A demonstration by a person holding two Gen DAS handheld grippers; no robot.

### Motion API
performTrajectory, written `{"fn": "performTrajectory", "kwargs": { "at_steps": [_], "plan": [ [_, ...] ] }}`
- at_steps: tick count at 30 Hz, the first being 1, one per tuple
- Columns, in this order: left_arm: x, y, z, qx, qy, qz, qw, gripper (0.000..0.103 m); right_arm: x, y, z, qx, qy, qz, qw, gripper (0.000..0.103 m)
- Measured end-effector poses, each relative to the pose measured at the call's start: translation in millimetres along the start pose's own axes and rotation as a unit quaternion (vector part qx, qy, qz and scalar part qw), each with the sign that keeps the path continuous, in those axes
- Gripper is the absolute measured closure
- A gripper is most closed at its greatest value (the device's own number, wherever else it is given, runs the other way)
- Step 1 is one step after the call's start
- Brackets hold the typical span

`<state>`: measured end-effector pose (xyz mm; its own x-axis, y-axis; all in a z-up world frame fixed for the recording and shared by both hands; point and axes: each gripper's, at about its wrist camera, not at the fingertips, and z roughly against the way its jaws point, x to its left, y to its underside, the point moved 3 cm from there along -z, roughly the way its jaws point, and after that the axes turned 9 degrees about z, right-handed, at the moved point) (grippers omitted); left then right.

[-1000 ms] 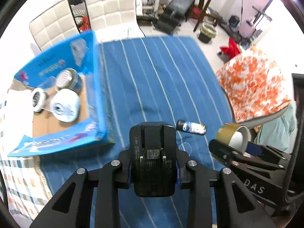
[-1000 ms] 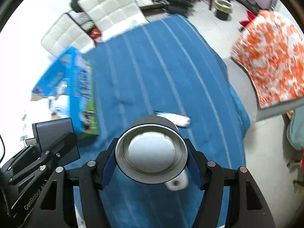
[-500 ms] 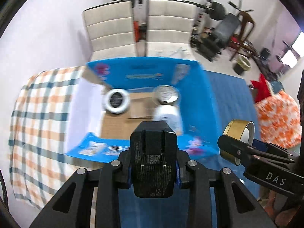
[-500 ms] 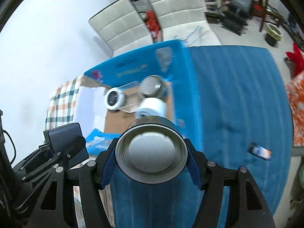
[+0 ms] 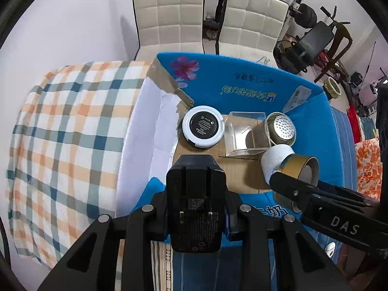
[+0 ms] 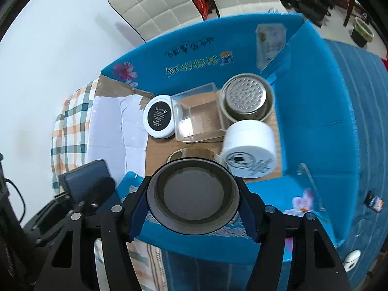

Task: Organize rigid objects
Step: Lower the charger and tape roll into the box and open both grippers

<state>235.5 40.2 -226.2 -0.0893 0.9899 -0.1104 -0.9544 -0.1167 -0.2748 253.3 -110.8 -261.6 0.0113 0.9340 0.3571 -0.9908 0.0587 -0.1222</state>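
Inside the open blue box [image 5: 242, 82], four items sit on the cardboard floor: one black-topped white jar [image 5: 203, 126], one clear plastic box [image 5: 245, 133], one metal strainer cup [image 5: 282, 129], one white jar [image 6: 249, 149]. Above the box's near edge, the left gripper [image 5: 194, 208] is clamped on one black charger [image 5: 195, 201]. Beside it, the right gripper [image 6: 192, 198] is clamped on one gold-banded tin [image 6: 192, 191].

Two cream quilted chairs [image 5: 208, 17] stand against a white wall [image 5: 72, 24]. Exercise equipment [image 5: 312, 38] occupies the tiled floor [image 6: 378, 41] at right.
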Motion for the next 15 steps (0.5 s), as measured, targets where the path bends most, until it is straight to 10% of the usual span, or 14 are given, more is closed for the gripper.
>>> {"fn": "performTrajectory", "kwargs": {
  "at_steps": [15],
  "plan": [
    [2,-5,-71,0.088,0.043,0.016,0.9951,0.075,-21,-2,-77,0.073,-0.049,-0.102,0.991,0.035]
  ]
}}
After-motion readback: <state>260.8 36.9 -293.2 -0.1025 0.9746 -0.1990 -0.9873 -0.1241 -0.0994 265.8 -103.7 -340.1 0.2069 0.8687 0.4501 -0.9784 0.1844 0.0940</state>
